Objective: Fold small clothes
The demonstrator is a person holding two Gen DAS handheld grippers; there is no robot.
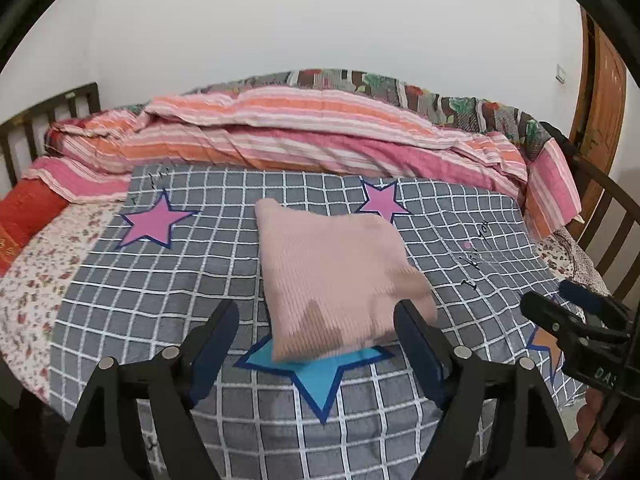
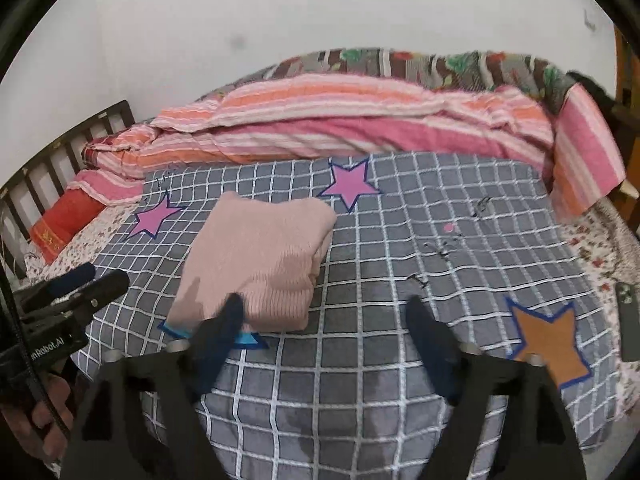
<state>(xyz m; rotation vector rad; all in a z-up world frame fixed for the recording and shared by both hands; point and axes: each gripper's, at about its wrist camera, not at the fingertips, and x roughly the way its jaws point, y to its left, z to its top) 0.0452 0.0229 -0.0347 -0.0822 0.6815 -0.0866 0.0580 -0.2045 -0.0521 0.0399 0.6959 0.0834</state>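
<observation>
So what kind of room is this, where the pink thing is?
Most likely a bedroom. There's a bed with a slatted wooden headboard, a bunched-up striped blanket along the wall, and a grey checked sheet with stars where the folded pink garment lies.

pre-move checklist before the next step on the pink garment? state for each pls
1. Left hand-held gripper open, nothing held: ok.
2. Right hand-held gripper open, nothing held: ok.
3. Pink garment folded into a compact stack on the grid sheet: ok.
4. Fold edges square and even: cannot tell, image blurred.
5. Garment clear of both grippers: ok.
6. Phone at the bed's edge, away from the garment: ok.
</observation>
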